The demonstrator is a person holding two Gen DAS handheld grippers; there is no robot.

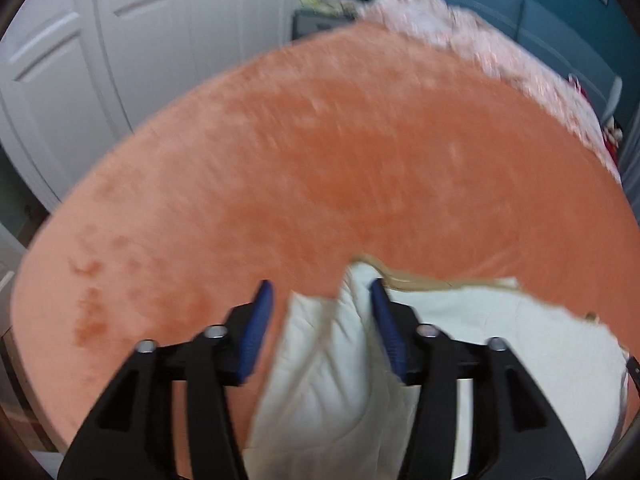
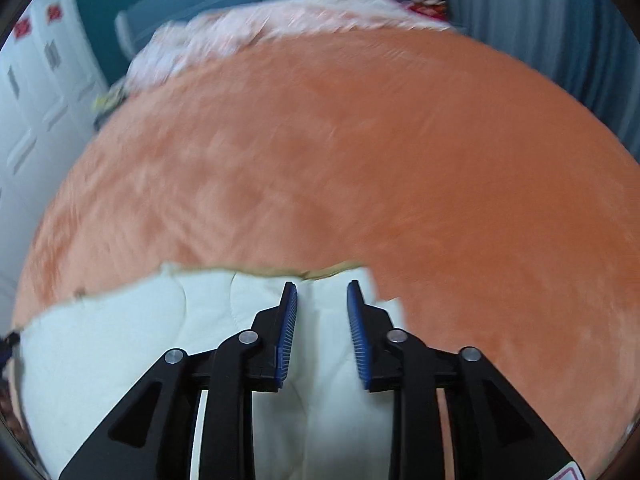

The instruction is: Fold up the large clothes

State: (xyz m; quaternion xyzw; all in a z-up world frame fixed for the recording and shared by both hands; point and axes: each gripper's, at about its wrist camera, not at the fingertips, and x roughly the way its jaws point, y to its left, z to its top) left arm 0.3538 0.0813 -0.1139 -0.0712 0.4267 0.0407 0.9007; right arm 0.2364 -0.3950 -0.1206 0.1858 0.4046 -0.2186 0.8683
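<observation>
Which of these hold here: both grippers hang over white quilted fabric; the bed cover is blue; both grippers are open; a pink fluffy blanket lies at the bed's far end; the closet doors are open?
1. Both the left gripper and right gripper hang over the white fabric. True.
2. The bed cover is blue. False: it is orange.
3. Both grippers are open. True.
4. A pink blanket lies at the far end. True.
5. The closet doors are open. False: they are shut.
</observation>
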